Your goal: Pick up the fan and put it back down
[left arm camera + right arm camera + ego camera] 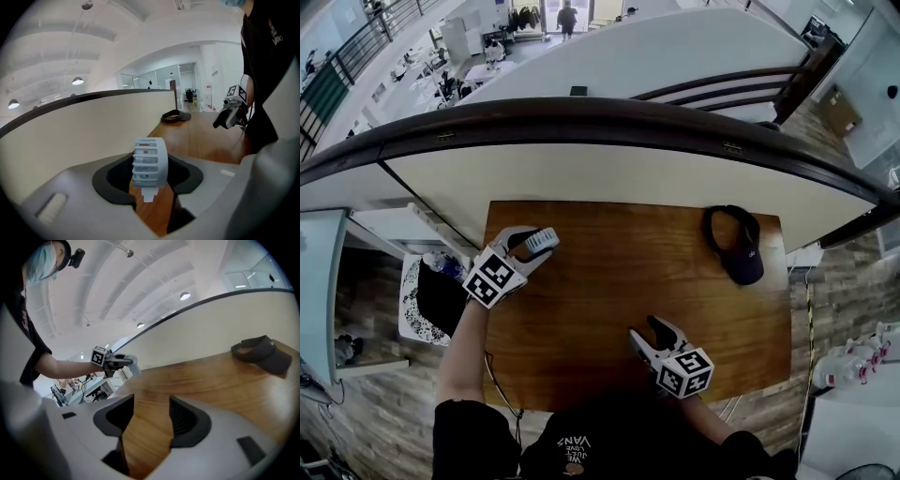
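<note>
A small pale blue-grey fan [150, 162] with a slotted round cage is held between the black pads of my left gripper [149, 176], lifted above the wooden table [206, 136]. In the head view the left gripper [534, 251] holds the fan [542, 241] over the table's far left corner. From the right gripper view the fan [130, 363] shows in that gripper at the left. My right gripper [643, 336] is near the table's front edge, jaws open and empty [149, 420], over bare wood.
A dark visor cap [735, 243] lies at the table's [609, 309] far right corner, also the cap [260, 352] ahead on the right. A curved cream wall with a dark rail [581, 117] runs behind the table. A white chair with a black bag [431, 298] stands left.
</note>
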Demonstrator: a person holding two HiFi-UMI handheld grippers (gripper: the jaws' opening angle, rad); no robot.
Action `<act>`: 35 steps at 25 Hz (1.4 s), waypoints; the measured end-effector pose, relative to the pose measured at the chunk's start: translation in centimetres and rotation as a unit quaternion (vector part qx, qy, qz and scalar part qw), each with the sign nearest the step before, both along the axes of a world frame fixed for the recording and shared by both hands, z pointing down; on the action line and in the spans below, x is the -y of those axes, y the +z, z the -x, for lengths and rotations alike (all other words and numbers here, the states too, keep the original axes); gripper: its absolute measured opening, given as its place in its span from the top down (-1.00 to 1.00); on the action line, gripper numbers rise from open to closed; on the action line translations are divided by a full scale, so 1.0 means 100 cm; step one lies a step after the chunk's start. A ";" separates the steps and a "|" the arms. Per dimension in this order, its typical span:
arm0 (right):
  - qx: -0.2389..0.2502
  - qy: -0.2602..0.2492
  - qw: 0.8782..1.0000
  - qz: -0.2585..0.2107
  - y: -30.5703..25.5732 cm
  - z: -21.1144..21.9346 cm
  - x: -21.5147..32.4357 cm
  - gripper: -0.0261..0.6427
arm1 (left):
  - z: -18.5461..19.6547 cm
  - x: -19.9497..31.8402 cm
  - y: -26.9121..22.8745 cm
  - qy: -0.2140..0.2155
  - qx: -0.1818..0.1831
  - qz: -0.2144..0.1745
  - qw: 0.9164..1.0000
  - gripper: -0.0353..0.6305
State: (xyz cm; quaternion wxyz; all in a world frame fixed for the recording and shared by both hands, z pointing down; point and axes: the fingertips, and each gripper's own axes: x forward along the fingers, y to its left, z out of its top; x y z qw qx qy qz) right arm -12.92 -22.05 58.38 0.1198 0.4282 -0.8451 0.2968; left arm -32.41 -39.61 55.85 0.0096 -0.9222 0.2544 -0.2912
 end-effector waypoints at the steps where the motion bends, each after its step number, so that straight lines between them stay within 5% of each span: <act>1: 0.000 -0.002 1.000 0.002 0.001 0.003 0.001 0.31 | 0.002 0.005 0.002 0.004 -0.002 0.000 1.000 0.32; 15: -0.023 -0.031 0.999 0.037 0.015 0.017 0.017 0.31 | 0.019 0.074 0.024 0.021 -0.063 0.029 0.997 0.32; 27: -0.023 -0.035 0.998 0.049 0.028 0.022 0.046 0.31 | 0.009 0.098 0.039 0.109 -0.078 0.043 0.990 0.32; 35: -0.024 -0.029 0.998 0.050 0.030 0.022 0.053 0.31 | 0.011 0.106 0.041 0.109 -0.087 0.047 0.989 0.31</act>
